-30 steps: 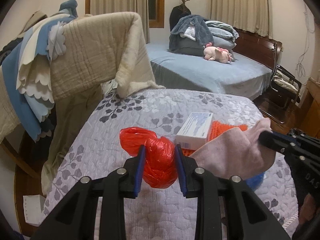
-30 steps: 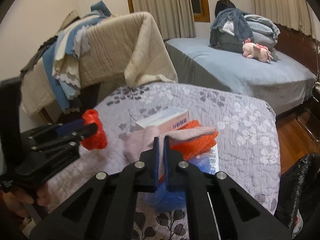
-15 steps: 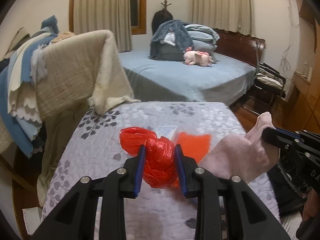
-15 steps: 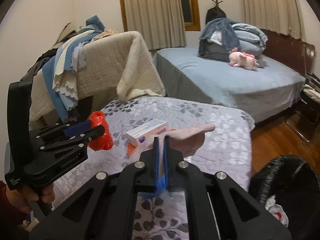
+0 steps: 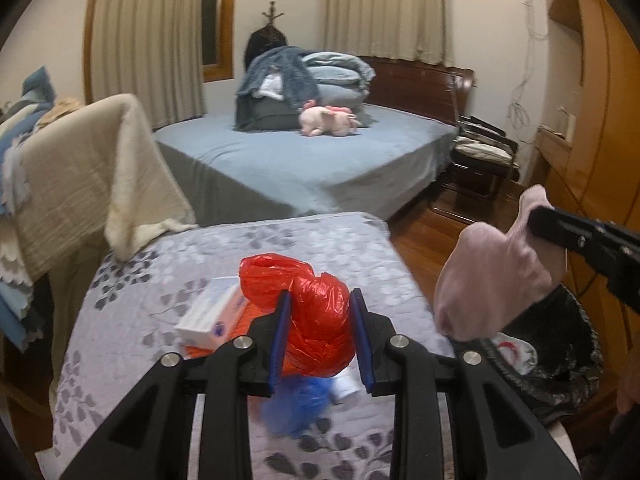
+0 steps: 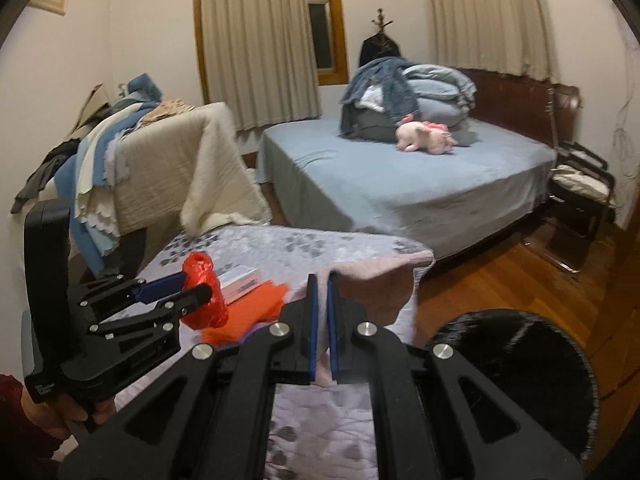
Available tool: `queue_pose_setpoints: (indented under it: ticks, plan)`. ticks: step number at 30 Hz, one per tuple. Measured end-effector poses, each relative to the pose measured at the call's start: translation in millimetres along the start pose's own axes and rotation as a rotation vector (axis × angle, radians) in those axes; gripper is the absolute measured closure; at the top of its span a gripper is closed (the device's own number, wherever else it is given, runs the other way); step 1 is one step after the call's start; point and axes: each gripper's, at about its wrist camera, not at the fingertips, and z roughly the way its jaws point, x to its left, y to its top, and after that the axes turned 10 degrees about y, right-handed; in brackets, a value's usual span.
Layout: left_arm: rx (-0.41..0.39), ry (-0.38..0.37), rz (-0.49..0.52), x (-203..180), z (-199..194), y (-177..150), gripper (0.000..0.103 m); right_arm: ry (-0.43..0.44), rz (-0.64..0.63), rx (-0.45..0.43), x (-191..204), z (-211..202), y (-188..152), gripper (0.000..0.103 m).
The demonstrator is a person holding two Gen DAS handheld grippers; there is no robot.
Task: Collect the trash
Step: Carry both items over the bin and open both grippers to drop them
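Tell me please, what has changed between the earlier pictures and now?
Both grippers have lifted their loads off the quilted bed and swung them right, toward the black bin. The pink cloth now hangs over the bin's rim. Unchanged: left gripper clamps the red bag, right gripper the cloth; box stays put.

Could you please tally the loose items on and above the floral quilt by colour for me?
Red: 1, the red bag in the left gripper
Pink: 1, the pink cloth in the right gripper
Orange: 1, orange mesh
White: 1, white box
Blue: 1, blue bag
Total: 5
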Motion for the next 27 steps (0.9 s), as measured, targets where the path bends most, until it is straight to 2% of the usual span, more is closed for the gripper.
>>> queue_pose_setpoints:
  ticks: [11, 19, 27]
  plan:
    - [-0.026, -0.132, 0.099, -81.7, 11.8, 14.5, 0.073, -0.181, 0.076, -0.003, -70.1, -34.7, -20.8, 0.099]
    - [-0.034, -0.210, 0.123, -134.9, 24.6, 19.5, 0.074, -0.310, 0.155, 0.020, -120.5, -49.5, -52.0, 0.099]
    - [-0.007, -0.308, 0.143, -187.4, 40.0, 17.2, 0.074, -0.392, 0.230, 0.034, -159.6, -57.3, -77.2, 0.099]
